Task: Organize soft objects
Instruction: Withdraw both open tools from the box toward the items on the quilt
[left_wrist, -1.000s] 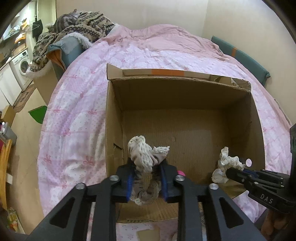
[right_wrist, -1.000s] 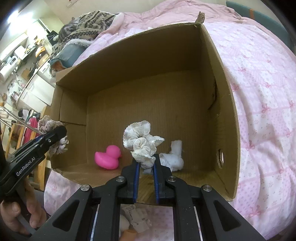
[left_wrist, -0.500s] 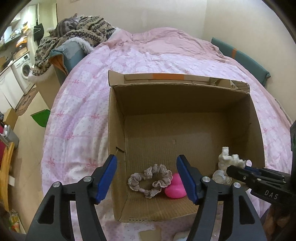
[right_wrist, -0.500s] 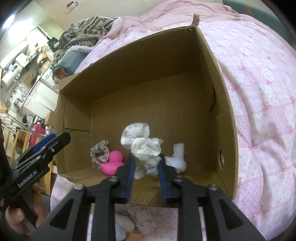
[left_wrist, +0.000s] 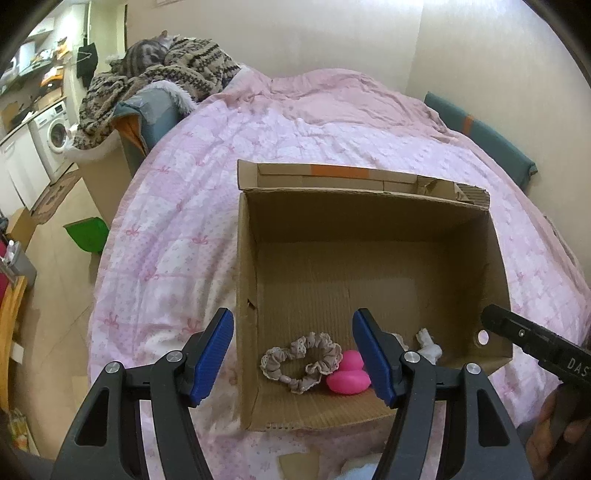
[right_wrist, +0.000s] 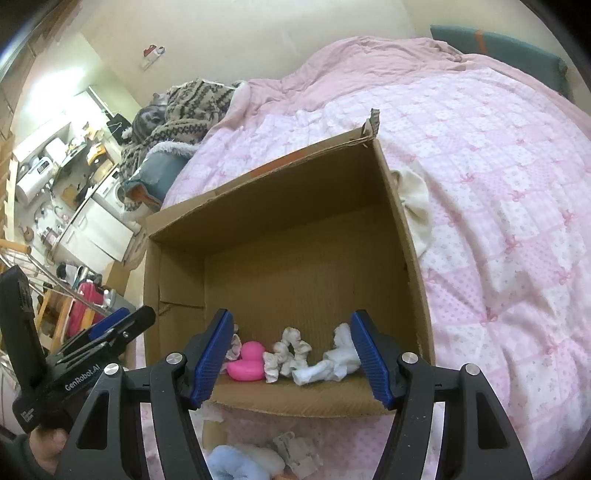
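Left wrist view: the left gripper (left_wrist: 293, 356) gapes wide and empty above a cardboard box (left_wrist: 369, 206) on a pink quilt (left_wrist: 177, 221), where a beige scrunchie (left_wrist: 301, 360) touches a pink rubber duck (left_wrist: 349, 378); the right gripper (right_wrist: 291, 356), equally spread, hovers over a white scrunchie (right_wrist: 286, 352) and white sock (right_wrist: 332, 363)

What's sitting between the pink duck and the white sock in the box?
A cream scrunchie lies between the pink rubber duck and the white sock, along the cardboard box's near edge, clearest in the right wrist view.
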